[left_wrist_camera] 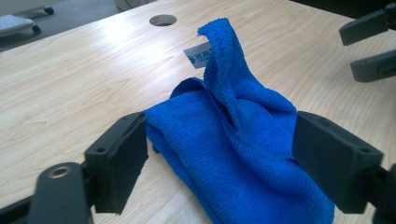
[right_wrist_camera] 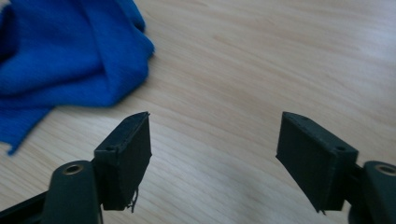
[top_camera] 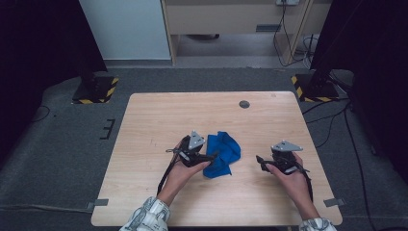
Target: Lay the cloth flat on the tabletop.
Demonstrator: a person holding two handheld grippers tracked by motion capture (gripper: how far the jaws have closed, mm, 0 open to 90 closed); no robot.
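My left gripper (top_camera: 210,158) sits mid-table, jaws spread wide; my right gripper (top_camera: 260,161), nearer the right edge, is also gaping.

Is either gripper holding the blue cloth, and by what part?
Neither. The left gripper stands open around the blue cloth; the right gripper is open over bare table.

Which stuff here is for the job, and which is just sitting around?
For the job:
- blue cloth, bunched between the open left tool
- right tool, open over bare table

Just sitting around:
- round hole in the tabletop
- white tag on the cloth
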